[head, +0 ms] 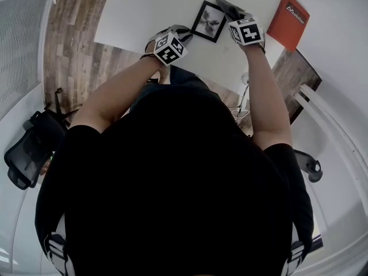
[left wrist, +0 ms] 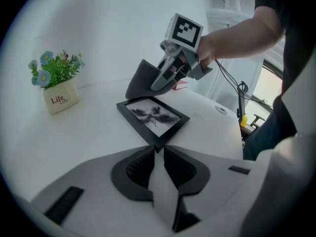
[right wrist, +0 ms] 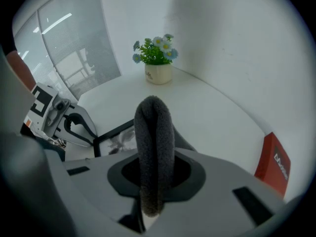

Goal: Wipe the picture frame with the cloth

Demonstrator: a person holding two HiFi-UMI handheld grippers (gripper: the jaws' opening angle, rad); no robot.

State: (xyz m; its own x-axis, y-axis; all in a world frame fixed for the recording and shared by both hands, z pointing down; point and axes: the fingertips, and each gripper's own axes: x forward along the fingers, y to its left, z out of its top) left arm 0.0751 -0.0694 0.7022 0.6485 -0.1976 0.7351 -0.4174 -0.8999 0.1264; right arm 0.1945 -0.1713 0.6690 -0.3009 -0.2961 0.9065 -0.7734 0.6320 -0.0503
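A black picture frame (left wrist: 153,116) with a grey print lies flat on the white table (left wrist: 89,132). My left gripper (left wrist: 158,149) is shut, its tips pinching the frame's near corner. In the head view the left gripper (head: 175,36) sits just left of the frame (head: 209,20). My right gripper (left wrist: 162,82) is shut on a folded dark grey cloth (left wrist: 140,80) and hovers just above the frame's far edge. In the right gripper view the cloth (right wrist: 154,132) sticks up between the jaws and hides part of the frame (right wrist: 116,137).
A small white pot of blue and white flowers (left wrist: 58,90) stands at the back by the wall. An orange box (head: 290,17) stands at the table's right end. Cables and a yellow item (left wrist: 243,115) lie beyond the table's right edge.
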